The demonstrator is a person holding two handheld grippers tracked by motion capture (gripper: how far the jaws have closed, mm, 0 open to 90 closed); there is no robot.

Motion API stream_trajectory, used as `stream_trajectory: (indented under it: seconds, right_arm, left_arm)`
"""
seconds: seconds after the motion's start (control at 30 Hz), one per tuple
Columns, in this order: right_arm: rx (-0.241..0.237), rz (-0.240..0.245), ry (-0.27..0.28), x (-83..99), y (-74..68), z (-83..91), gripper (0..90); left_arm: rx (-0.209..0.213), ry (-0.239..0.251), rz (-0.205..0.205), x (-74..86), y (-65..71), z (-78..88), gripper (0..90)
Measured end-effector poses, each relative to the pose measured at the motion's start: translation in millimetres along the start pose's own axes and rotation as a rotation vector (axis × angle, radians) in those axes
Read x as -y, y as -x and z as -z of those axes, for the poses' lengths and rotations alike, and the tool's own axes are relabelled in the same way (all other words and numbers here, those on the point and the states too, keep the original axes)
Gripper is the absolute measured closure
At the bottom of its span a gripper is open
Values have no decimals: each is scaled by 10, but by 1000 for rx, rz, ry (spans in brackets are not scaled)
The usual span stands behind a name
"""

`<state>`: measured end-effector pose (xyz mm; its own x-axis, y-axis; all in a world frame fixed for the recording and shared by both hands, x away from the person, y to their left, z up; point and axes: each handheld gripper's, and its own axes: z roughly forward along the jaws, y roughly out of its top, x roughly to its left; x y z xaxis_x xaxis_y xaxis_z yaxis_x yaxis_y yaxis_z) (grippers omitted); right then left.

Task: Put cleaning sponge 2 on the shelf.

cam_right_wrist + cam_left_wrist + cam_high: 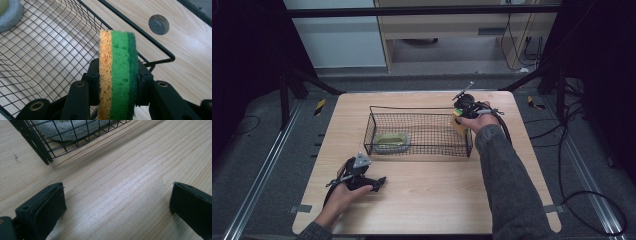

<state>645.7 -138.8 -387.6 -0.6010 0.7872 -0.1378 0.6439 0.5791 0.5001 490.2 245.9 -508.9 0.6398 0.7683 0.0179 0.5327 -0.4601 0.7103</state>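
- One wooden counter [427,200] carries everything; the right hand-held gripper's view adds a round grey plug [158,24] set in its surface, beyond the gripper.
- One black wire basket [419,131] stands on it, ahead of the left hand-held gripper [379,182] and under the right hand-held gripper [458,120].
- Two hand-held grippers: the left rests low on the counter, jaws wide apart with bare wood between them; the right is clamped on the sponge.
- Two soft things: one sponge [118,75], with orange, light green and dark green layers standing on edge between the right jaws, over the basket's near corner; one grey pad [392,142] lying in the basket's far end from that gripper.
- From above the sponge is a small yellow patch, its layers hard to make out; the left gripper view cuts off the pad [75,126] at the top edge.
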Motion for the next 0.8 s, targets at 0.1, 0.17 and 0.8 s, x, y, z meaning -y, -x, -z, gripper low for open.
stream_trajectory:
  seconds: [0.1, 0.17, 0.8]
  right_arm:
    - [5, 4, -10, 11, -4, -46, 641]
    - [5, 6, -19, 16, -22, -71, 641]
    - [11, 25, -52, 35, -94, -219, 630]
  left_arm:
    - [0, 0, 0, 0, 0, 0, 0]
    - [0, 0, 0, 0, 0, 0, 0]
    - [0, 0, -2, -2, -3, -1, 0]
